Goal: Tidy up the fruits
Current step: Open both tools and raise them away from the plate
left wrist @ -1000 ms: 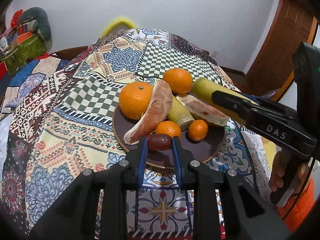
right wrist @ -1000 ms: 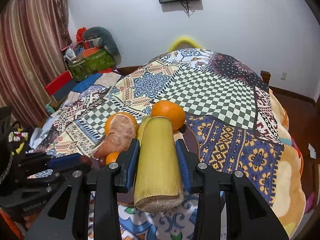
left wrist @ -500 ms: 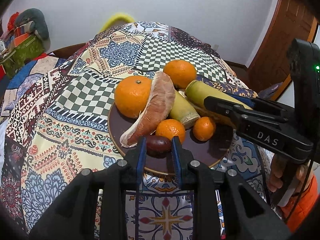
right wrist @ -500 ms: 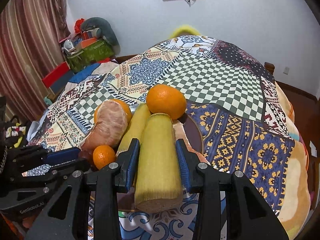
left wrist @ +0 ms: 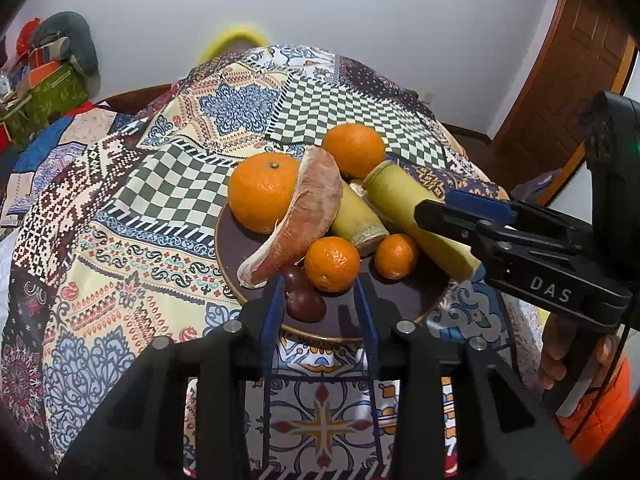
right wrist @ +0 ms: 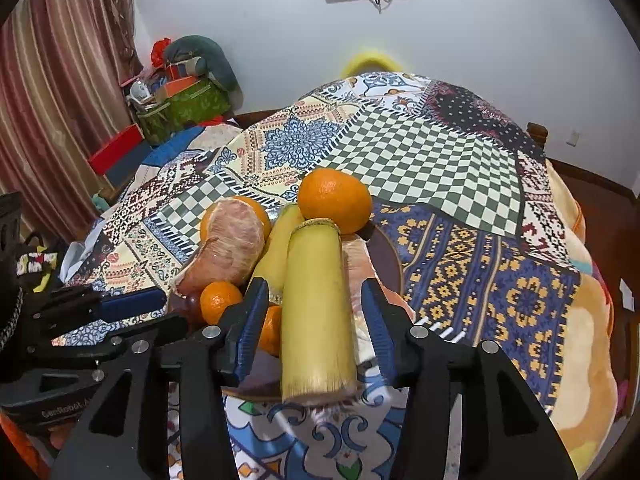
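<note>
A dark brown plate (left wrist: 400, 300) on the patterned cloth carries two big oranges (left wrist: 264, 192), a pink pomelo segment (left wrist: 308, 216), two small mandarins (left wrist: 332, 264) and a short sugarcane piece (left wrist: 358, 216). My left gripper (left wrist: 318, 308) hangs over the plate's near edge. Its jaws are opening, and a dark red fruit (left wrist: 306, 304) lies loose on the plate between them, close to the left finger. My right gripper (right wrist: 316, 324) straddles a longer sugarcane piece (right wrist: 316, 312) that rests on the plate. Its jaws are opening too, with a gap on each side of the cane.
The plate sits near the front of a bed-like surface under a patchwork cloth (right wrist: 440, 160). Boxes and bags (right wrist: 180, 96) are piled at the far left by a curtain. A wooden door (left wrist: 568, 80) stands at the right, and a person's hand (left wrist: 560, 356) holds the right gripper.
Both pairs of jaws have widened. The dark red fruit, gripped before, now lies free on the plate. The long cane has come down onto the plate and the pads have left it.
</note>
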Tool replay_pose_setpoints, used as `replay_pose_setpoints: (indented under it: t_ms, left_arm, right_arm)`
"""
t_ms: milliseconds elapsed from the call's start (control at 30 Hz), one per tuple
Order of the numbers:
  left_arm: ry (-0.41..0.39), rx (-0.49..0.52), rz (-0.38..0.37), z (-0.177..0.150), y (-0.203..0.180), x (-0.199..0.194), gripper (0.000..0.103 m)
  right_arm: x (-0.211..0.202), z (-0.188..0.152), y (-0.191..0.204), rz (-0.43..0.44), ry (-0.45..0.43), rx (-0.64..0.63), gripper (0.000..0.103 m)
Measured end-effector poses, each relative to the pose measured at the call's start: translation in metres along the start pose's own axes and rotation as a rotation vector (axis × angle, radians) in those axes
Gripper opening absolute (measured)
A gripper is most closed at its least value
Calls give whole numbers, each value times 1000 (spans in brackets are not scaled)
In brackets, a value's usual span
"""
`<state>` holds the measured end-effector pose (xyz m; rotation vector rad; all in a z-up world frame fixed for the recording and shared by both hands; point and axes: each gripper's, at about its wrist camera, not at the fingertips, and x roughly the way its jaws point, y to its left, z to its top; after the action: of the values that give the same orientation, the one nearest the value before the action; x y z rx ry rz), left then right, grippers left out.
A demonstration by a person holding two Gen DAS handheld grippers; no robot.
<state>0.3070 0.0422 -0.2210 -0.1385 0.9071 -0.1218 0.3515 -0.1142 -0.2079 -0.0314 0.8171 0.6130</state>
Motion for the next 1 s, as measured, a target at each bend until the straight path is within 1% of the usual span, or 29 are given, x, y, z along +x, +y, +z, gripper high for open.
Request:
replay_pose_setpoints:
  t_ms: [133,300,467,600,667,767,833,1000]
  left_arm:
    - [-32,-1,5,3,-3,-18,36]
    - [-106,-1,12,9,-10,-56,36]
    - [-212,14,18,12,-23,-108,36]
    - [-311,32,22,11,-34,-154,36]
    - [-364,40,30,8,-40,-178,37]
    - [-445,50,36,1,-48,-211,43]
    - [-495,56,38,-5,-53,-232,51]
    - [-584,66,38,-18,-62,-269,58]
  right_arm:
    - [-16,1,3,-16,-15,-16,45]
    - [-46,5,6,-25,-65,-19,45]
    - [-95,10,19,-29,-160,-33,45]
    - [-142,10,32,-32,-256,-47,45]
    - [-166,9,40,-33,-310,-55,47]
    - [-197,4,51,-33,-389,-71,48]
    - [-216,-1,61,-28,-432,-84,48]
    - [-245,-10,75,-22,-505,-96,48]
